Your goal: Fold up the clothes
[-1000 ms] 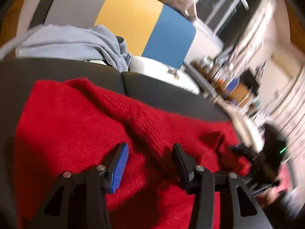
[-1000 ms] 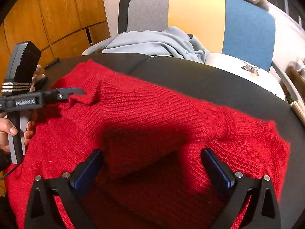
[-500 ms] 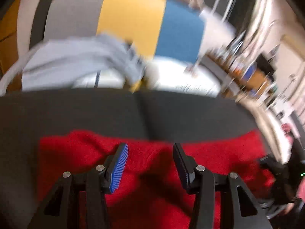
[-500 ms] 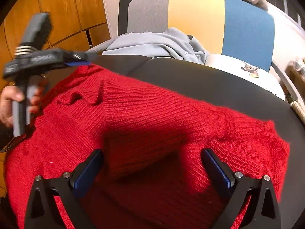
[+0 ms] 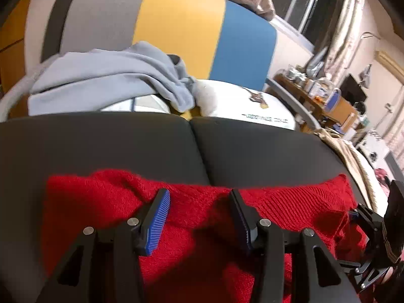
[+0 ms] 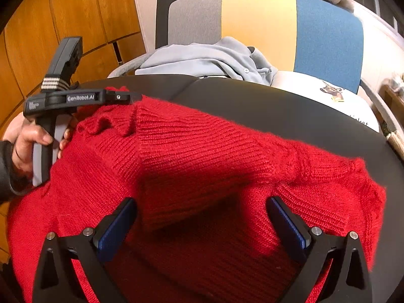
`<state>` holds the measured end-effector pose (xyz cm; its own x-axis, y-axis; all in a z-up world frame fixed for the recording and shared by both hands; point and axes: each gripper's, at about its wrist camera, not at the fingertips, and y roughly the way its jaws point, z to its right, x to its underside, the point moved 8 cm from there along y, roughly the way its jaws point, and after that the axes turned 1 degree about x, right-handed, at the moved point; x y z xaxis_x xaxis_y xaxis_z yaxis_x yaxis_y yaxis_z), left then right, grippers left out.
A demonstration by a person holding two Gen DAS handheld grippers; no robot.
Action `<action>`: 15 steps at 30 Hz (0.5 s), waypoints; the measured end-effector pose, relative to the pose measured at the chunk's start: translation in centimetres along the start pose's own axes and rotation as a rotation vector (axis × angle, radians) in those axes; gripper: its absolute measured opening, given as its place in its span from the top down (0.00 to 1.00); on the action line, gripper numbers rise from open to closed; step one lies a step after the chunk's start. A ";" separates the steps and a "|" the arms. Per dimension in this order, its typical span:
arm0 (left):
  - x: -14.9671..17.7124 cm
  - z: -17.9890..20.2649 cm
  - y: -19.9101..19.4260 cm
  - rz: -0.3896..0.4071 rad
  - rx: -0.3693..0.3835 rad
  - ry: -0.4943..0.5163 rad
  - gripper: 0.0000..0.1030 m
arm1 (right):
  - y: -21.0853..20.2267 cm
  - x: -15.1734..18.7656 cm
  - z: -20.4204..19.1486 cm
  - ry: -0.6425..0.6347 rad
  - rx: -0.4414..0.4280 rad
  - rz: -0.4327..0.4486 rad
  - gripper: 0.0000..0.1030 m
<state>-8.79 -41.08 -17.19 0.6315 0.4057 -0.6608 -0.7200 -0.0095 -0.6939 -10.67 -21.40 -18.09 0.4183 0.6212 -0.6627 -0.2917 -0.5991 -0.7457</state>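
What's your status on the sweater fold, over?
Left gripper open, over the red sweater's far edge. Right gripper open wide, above the folded sleeve. Sweater part-folded on the black table. Grey garment behind, not in the way.

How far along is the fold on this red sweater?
Partly done: the red sweater already has one layer doubled over on the dark table. In hand: nothing; the left hand-held gripper and right hand-held gripper both sit open above it. Left: further folds, and the grey garment behind looks unfolded.
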 end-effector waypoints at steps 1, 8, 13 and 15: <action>-0.2 -0.2 -0.5 0.002 -0.019 -0.013 0.52 | 0.2 -0.3 0.1 -0.004 0.009 -0.004 0.00; 4.5 1.6 -10.9 0.095 0.023 0.028 0.49 | -0.5 -0.6 0.1 0.029 0.036 -0.053 0.00; 12.4 1.0 -14.6 0.035 0.037 0.048 0.49 | -7.2 1.7 -2.9 0.110 -0.063 0.015 0.00; 15.3 0.0 -15.4 0.011 0.026 0.024 0.49 | -9.2 4.6 -4.6 0.107 -0.090 0.001 0.00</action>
<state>11.92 -34.70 -16.64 0.6299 0.3836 -0.6753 -0.7339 0.0098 -0.6791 -2.06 -15.36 -13.91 0.5089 0.5657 -0.6488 -0.2161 -0.6456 -0.7325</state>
